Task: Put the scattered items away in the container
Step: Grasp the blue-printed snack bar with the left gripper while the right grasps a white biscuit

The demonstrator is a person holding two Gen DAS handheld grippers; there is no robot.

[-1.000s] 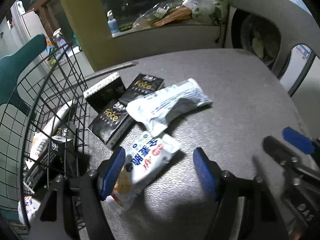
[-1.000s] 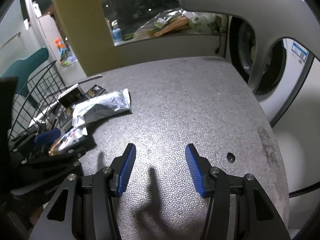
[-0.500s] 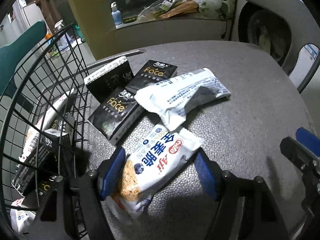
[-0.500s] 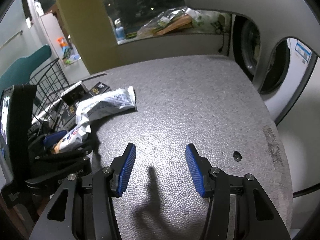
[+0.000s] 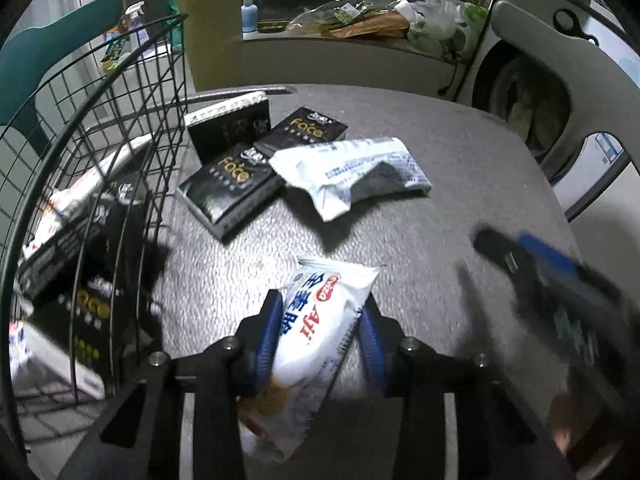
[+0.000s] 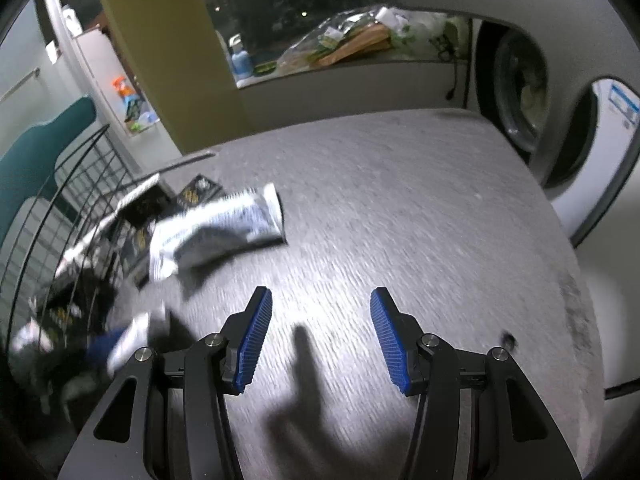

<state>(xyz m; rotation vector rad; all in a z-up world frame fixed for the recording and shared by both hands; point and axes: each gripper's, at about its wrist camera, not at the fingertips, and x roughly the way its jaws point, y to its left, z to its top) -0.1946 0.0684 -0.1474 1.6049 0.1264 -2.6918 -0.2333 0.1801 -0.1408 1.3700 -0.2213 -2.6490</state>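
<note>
Left wrist view: my left gripper [image 5: 320,336] is closing, jaws on either side of the white snack packet [image 5: 320,320], blue pads at both its edges and looking just in contact. The packet lies on the grey table [image 5: 440,184], long axis running away from the camera, near end tucked under the jaw base. The wire basket [image 5: 120,152] stands just to the left, already holding dark boxes and white packs. Still out on the table: three black boxes [image 5: 230,184] in a cluster beside the basket and a crumpled white wrapper [image 5: 352,176] overlapping one of them. To do this step well, I'd finish the squeeze mid-width so the soft pack buckles evenly, lift clear of the basket rim before swinging left, and release low inside. The pack is slippery film, so I'd go no faster than the grip allows. My right gripper [image 5: 560,276] shows here only as a blurred dark shape at right. Right wrist view: my right gripper [image 6: 320,336] has its jaws apart with nothing between them, only bare table below, and the frame is motion-blurred. This view shows the wrapper [image 6: 216,232] as the nearest free item, and a dark spot on the table's right side that the left view misses. The left view alone shows the grip and the basket contents clearly.
</note>
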